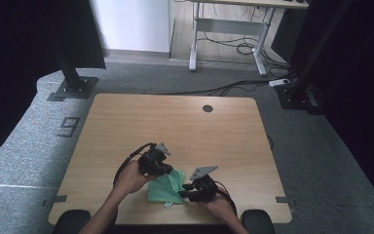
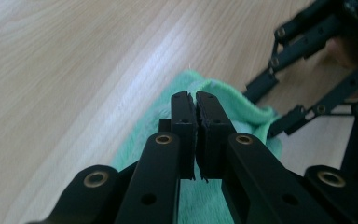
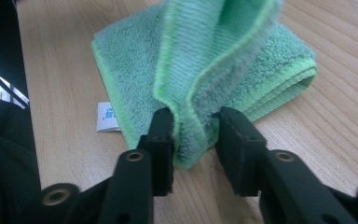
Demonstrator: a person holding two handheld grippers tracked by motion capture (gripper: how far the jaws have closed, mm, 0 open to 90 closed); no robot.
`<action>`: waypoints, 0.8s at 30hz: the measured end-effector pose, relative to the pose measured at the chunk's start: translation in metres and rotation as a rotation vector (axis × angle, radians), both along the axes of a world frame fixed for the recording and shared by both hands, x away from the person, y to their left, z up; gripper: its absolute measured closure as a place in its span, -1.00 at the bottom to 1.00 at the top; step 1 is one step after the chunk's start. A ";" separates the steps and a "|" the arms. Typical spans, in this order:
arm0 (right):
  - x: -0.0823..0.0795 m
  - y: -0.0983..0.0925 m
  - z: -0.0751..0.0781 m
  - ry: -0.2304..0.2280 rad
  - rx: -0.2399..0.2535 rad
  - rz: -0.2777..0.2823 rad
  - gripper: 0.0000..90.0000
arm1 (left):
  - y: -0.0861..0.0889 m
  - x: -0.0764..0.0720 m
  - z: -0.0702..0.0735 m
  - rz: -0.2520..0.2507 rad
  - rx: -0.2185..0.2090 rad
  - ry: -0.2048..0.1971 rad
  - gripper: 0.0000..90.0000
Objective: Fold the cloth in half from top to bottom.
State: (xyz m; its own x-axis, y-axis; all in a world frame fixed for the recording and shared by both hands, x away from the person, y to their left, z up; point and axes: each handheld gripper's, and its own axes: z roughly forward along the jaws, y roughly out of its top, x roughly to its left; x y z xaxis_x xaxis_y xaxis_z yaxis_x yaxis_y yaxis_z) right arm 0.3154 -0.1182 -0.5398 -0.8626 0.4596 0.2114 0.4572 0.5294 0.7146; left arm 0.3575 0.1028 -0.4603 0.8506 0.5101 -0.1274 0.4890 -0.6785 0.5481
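The folded green microfibre cloth [image 3: 242, 60] sits near the front edge of the wooden bench [image 1: 175, 122]. Left tool [image 2: 195, 100] is pinched together right above it. Right tool [image 3: 193, 135] has its jaws apart around a lifted flap.

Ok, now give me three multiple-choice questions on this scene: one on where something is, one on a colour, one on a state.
1. Where does the microfibre cloth lie?
A. near the front edge of the table
B. at the table's far left corner
C. on the floor

2. What colour is the microfibre cloth?
A. red
B. white
C. green

3. How do the jaws of the left gripper stand?
A. wide apart
B. shut together
C. clamped around a bottle

Answers:
1. A: in the high view it lies by the person's edge.
2. C: both gripper views show green pile.
3. B: the left gripper view shows the jaws shut together, at a raised fold of cloth.
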 end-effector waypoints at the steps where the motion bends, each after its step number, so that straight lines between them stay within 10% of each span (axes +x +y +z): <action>1: 0.000 0.000 0.001 -0.003 0.000 -0.002 0.34 | 0.003 -0.003 0.000 0.008 -0.005 -0.002 0.91; 10: -0.005 -0.007 0.015 -0.018 0.029 0.024 -0.19 | 0.028 -0.028 -0.006 0.051 -0.034 -0.007 0.90; 24: 0.029 -0.009 0.023 -0.057 0.027 -0.108 -0.27 | 0.044 -0.058 -0.031 0.069 -0.032 0.032 0.76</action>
State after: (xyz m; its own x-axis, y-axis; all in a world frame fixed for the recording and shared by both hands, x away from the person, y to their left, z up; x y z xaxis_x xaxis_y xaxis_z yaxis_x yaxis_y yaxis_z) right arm 0.3440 -0.1268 -0.5169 -0.8195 0.5451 0.1768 0.4686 0.4599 0.7543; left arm 0.2996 0.1473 -0.4913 0.8086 0.5627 -0.1718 0.5520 -0.6246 0.5524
